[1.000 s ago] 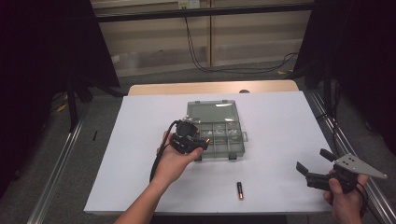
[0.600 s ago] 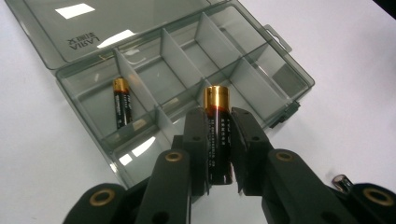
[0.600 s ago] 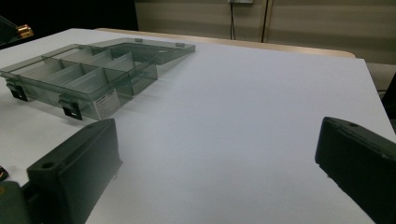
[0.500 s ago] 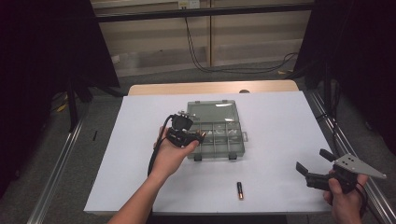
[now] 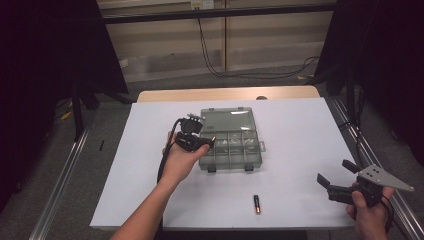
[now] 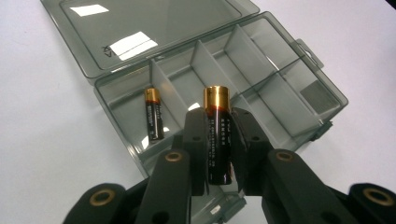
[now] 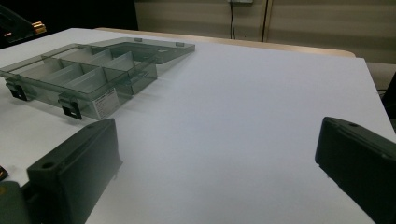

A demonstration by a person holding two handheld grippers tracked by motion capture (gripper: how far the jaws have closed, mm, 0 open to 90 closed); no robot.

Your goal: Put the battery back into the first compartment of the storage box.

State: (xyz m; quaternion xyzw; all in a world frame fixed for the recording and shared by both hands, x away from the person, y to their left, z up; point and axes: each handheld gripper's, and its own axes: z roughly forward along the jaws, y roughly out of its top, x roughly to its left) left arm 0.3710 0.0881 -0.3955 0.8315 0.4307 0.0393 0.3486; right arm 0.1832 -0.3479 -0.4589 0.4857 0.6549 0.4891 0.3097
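The left tongs [image 6: 219, 140] pinched a smooth black cylindrical battery with a copper-gold cap [image 6: 217, 133] upright above the near-left corner of the smoky translucent plastic compartment box [image 6: 280, 88], while the right tongs [image 5: 336, 183] hovered wide open and empty, well right of that box.

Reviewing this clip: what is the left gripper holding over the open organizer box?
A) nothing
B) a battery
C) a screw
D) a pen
B: the left gripper is shut on a battery, gold end up, above the box.
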